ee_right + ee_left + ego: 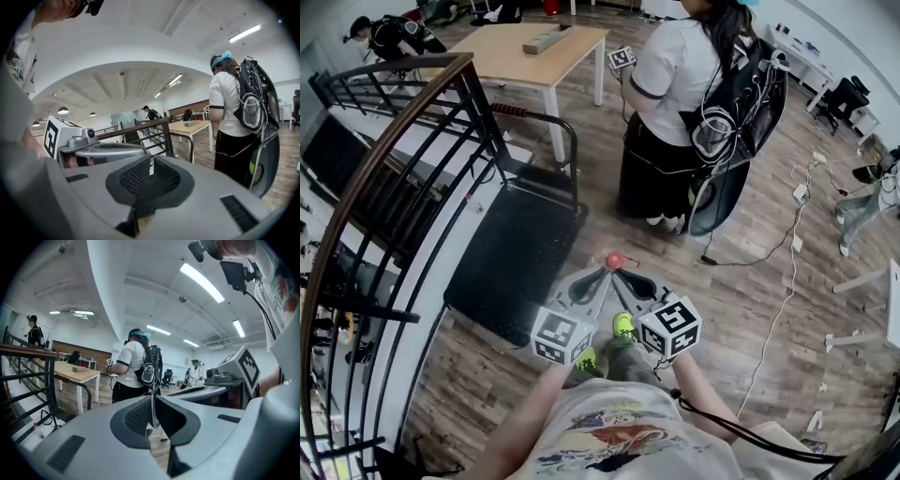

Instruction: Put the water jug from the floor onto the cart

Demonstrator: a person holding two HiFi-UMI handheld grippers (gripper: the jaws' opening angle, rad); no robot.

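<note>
No water jug shows in any view. The cart (520,246), a flat black platform trolley with a black push handle (572,141), stands on the wood floor just left of and beyond my grippers. My left gripper (598,277) and right gripper (628,280) are held side by side low in front of me, pointing forward. Each is shut with nothing between its pads. A small red round thing (615,260) lies just past the tips; what it is I cannot tell. In the left gripper view the left gripper's (152,411) jaws meet; in the right gripper view the right gripper (150,169) looks the same.
A person with a black backpack (680,103) stands just ahead on the right. A dark metal stair railing (394,178) runs along the left beside the cart. A wooden table (534,52) stands behind the cart. Cables (787,253) trail over the floor at right.
</note>
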